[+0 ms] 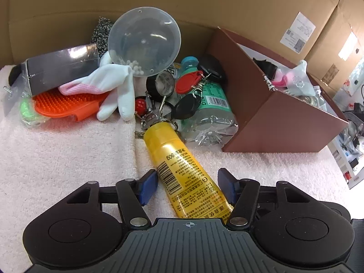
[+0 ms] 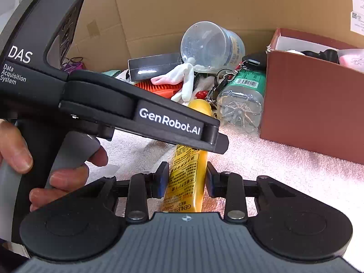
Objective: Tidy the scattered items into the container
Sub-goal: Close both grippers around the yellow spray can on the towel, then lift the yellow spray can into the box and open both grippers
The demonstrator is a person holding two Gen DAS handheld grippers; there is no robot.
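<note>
1. Left wrist view shows my left gripper spread open around the yellow tube. One blue pad is just beside the tube's left edge; the other pad looks at or near the right edge, and I cannot tell if it touches.
2. Right wrist view shows my right gripper around the tail end of the same tube. The pads stand close on both sides; I cannot tell if they already press it.
3. The tube lies flat on the pink towel, its cap against the keys, just beside the brown box.
4. I judge that one gripper is enough. I should close squarely on the tube body, lift straight so the keys do not drag, then carry it over the box wall.
</note>
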